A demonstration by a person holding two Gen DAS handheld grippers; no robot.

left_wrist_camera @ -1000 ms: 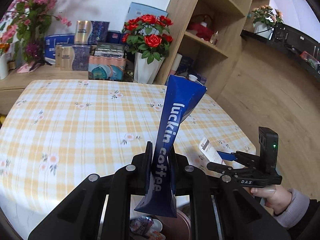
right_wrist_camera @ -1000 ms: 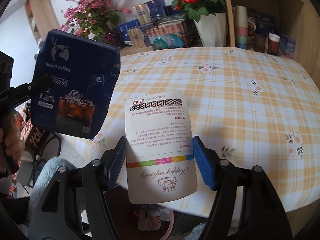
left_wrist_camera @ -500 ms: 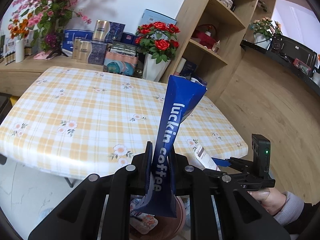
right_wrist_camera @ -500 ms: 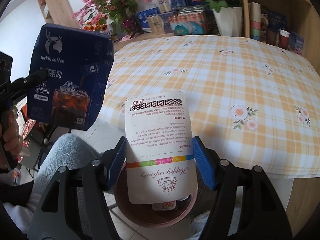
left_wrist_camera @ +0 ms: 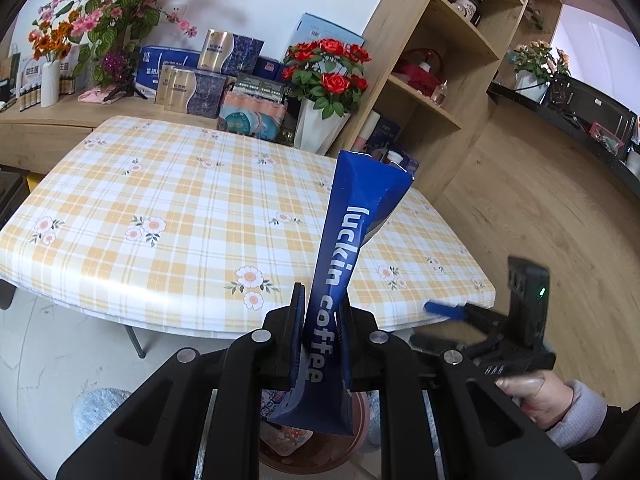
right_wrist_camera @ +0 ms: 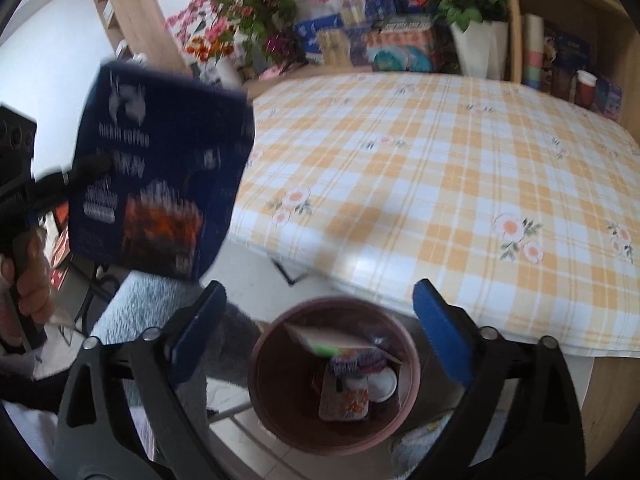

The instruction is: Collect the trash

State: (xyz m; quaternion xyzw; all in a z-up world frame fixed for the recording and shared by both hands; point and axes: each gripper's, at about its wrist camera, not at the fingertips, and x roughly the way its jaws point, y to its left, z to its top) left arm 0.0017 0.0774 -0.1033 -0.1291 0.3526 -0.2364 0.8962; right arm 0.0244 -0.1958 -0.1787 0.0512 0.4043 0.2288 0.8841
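My left gripper (left_wrist_camera: 322, 320) is shut on a blue luckin coffee pouch (left_wrist_camera: 352, 240), which stands upright between its jaws. In the right wrist view the same pouch (right_wrist_camera: 160, 176) hangs blurred at the left, off the table's edge. My right gripper (right_wrist_camera: 320, 320) is opening wide, with nothing between its blue pads (right_wrist_camera: 436, 332). Directly under it stands a brown-pink bin (right_wrist_camera: 276, 412). A cream pouch (right_wrist_camera: 332, 336) lies tilted at the top of the wrappers inside it. From the left wrist, the bin's rim (left_wrist_camera: 360, 412) peeks out below the blue pouch.
A table with a yellow checked flower cloth (right_wrist_camera: 440, 180) reaches right up to the bin. Behind it are boxes, a white vase of red roses (left_wrist_camera: 324, 80) and a wooden shelf unit (left_wrist_camera: 440, 80). A person's hand and grey sleeve (left_wrist_camera: 560, 404) hold the right gripper.
The right gripper's jaws have spread and the cream pouch has dropped out of them into the bin. Both grippers have drawn back from the table to above the bin.
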